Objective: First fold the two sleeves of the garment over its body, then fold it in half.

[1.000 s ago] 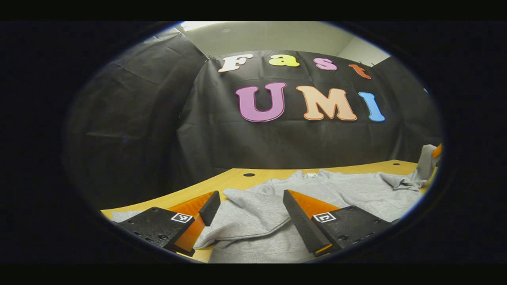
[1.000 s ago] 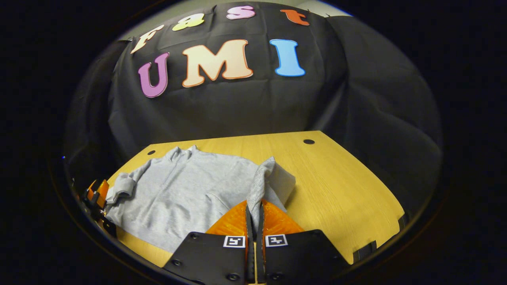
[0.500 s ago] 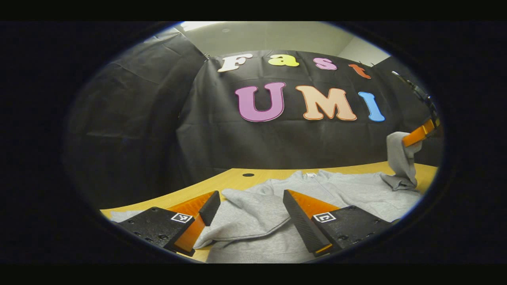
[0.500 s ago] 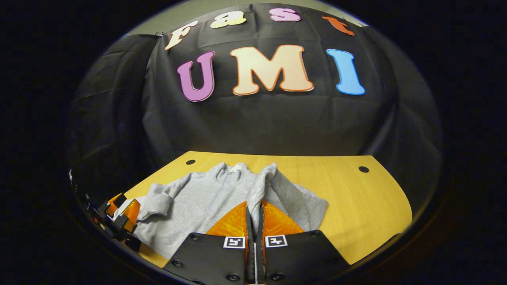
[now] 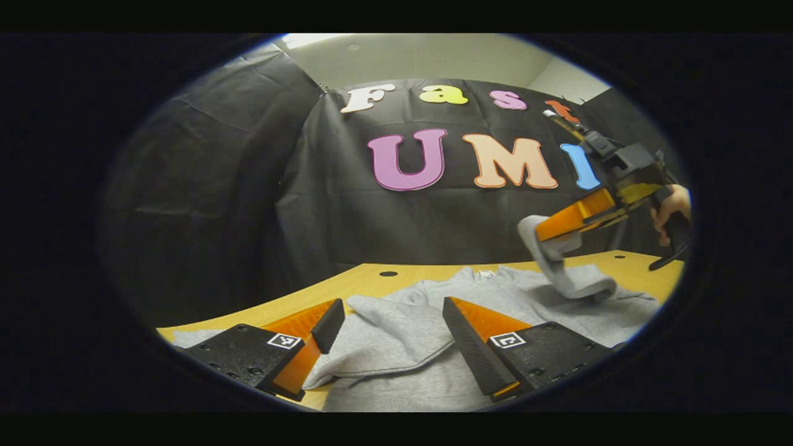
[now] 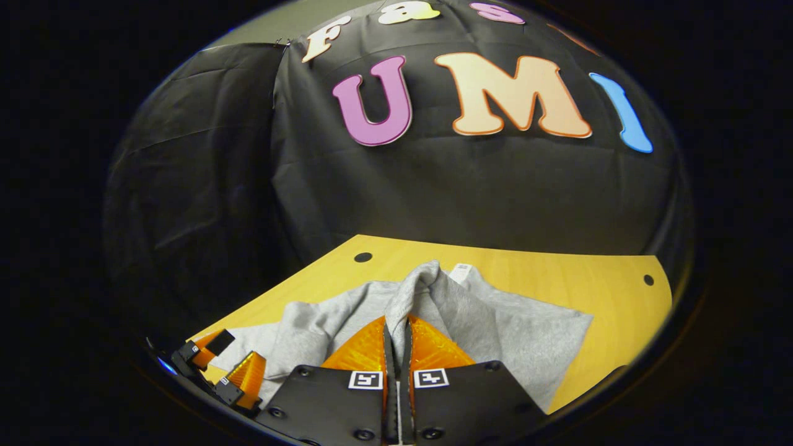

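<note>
Raised further since a moment ago, right tongs (image 5: 545, 232) carrying grey sleeve (image 5: 560, 272) over garment (image 5: 433, 334) on table (image 5: 372, 279), left tongs (image 5: 387, 328) released above folded sleeve, right gripper view: right tongs (image 6: 396, 334) clenched on sleeve cloth.

The grey sweatshirt (image 5: 427, 347) lay flat on the wooden table, collar toward the far edge. Its left sleeve (image 5: 396, 334) lay folded across the body; its right sleeve (image 5: 560, 269) hung lifted above the chest, cuff uppermost.

Right gripper (image 6: 397, 334) pinches grey sleeve (image 6: 416, 285) above the table (image 6: 557, 279)
</note>
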`<state>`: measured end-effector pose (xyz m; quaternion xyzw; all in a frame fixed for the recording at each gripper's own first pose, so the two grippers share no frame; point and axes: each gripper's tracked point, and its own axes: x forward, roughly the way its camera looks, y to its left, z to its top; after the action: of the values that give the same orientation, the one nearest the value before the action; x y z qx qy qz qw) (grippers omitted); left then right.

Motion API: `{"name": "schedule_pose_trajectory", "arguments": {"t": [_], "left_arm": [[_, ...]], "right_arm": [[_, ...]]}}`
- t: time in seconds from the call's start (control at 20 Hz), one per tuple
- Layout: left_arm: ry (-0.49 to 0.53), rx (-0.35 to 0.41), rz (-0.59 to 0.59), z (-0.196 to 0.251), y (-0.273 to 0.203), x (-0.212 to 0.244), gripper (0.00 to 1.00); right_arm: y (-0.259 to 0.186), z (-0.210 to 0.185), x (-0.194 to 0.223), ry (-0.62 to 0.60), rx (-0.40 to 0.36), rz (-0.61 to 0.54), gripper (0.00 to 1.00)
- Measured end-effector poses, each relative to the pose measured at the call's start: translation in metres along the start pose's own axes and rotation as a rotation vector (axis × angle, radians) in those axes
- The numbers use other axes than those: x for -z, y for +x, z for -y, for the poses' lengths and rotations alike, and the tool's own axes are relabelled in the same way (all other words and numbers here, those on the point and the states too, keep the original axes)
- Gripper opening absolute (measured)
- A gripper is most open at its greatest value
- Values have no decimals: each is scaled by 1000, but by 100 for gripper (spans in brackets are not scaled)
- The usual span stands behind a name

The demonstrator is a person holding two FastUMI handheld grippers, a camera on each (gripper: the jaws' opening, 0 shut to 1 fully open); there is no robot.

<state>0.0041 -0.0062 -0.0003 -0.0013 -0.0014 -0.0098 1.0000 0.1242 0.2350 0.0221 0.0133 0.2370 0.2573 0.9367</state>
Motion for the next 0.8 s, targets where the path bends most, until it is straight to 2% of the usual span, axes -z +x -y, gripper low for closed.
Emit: {"name": "schedule_pose_trajectory", "arguments": {"t": [0.1, 0.25, 0.6, 0.8], "left_arm": [[0, 0, 0, -1, -1, 0, 95], [0, 0, 0, 0, 0, 0, 94], [0, 0, -1, -1, -2, 0, 93], [1, 0, -1, -2, -2, 0, 94]], "right_arm": [[25, -24, 7, 8, -48, -19, 4], [56, -47, 18, 8, -79, -46, 4], [114, -59, 74, 14, -73, -134, 4], [116, -67, 82, -13, -98, -137, 6]]}}
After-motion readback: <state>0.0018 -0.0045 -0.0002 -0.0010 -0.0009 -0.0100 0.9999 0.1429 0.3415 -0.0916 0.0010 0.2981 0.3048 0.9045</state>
